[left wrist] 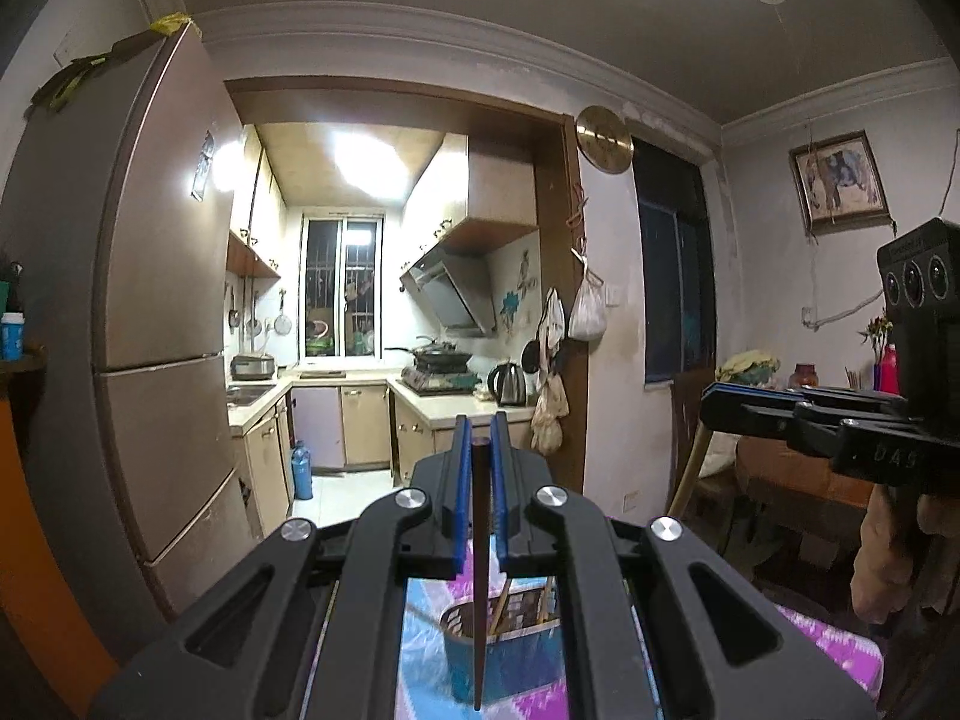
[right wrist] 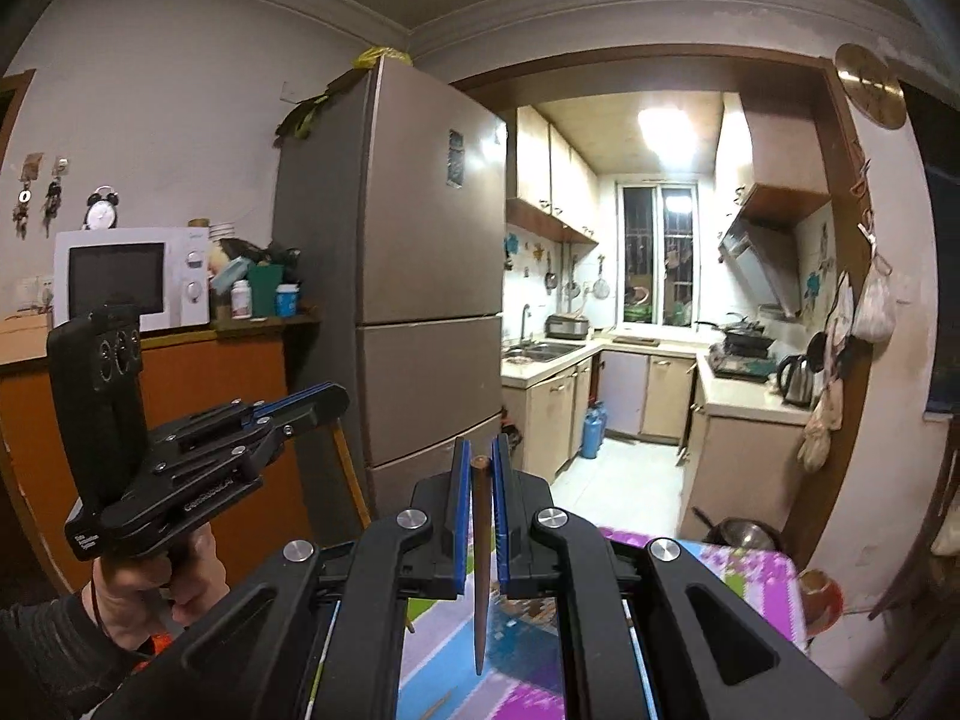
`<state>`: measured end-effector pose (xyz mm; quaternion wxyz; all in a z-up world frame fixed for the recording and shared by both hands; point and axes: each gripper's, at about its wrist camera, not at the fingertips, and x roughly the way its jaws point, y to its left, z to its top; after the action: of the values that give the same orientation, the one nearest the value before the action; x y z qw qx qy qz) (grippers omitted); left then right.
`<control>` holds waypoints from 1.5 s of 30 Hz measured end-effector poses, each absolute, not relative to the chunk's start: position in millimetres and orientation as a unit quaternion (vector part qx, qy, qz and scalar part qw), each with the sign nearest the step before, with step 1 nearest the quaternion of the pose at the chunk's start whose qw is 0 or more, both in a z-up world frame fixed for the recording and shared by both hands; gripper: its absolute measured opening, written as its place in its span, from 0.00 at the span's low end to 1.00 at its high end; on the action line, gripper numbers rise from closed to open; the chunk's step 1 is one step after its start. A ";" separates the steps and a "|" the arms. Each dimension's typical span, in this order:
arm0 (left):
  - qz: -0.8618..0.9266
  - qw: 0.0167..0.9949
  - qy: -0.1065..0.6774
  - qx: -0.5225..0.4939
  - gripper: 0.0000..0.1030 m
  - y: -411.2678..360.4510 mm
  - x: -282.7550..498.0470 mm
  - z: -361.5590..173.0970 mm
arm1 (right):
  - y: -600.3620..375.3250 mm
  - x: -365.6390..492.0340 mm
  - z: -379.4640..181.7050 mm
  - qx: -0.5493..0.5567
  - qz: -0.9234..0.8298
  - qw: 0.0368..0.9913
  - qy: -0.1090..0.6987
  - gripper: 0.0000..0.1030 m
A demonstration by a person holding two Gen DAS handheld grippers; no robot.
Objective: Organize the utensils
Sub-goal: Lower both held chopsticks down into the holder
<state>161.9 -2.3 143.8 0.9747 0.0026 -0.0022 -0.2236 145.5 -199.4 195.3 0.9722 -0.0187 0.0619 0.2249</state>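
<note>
While my left gripper point(left wrist: 480, 426) clamps one chopstick point(left wrist: 479, 570) upright, tip directly over the holder point(left wrist: 510, 654), my right gripper point(right wrist: 480, 450) pinches another chopstick point(right wrist: 482, 564) vertically.

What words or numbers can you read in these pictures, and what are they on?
"DAS": raised letters on the side of the right gripper, seen from the left wrist view.
Raised lettering on the left gripper: too blurred to read.
Sticker on the fridge: too small to read.
Round gold clock: no numbers can be made out.
Labels on the small bottles beside the microwave: too small to read.
</note>
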 end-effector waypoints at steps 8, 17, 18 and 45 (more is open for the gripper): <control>-0.215 0.976 -0.013 -0.024 0.05 -10.9 201.3 164.6 | -229.3 190.3 221.0 -0.018 0.195 0.979 0.055 0.08; -0.210 0.977 0.011 -0.031 0.05 -27.6 247.7 152.9 | -236.3 257.5 198.6 -0.014 0.185 0.979 0.086 0.08; -0.210 0.977 0.014 -0.032 0.05 -28.5 252.0 151.7 | -237.3 262.5 194.7 -0.012 0.185 0.979 0.090 0.08; -0.195 0.979 0.059 -0.005 0.05 -53.3 310.7 115.5 | -235.8 316.0 152.4 0.000 0.196 0.972 0.131 0.08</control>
<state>310.7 -53.2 115.5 0.9790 -0.0046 0.0593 -0.1950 316.0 -235.8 152.4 0.9719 0.0005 0.1308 0.1957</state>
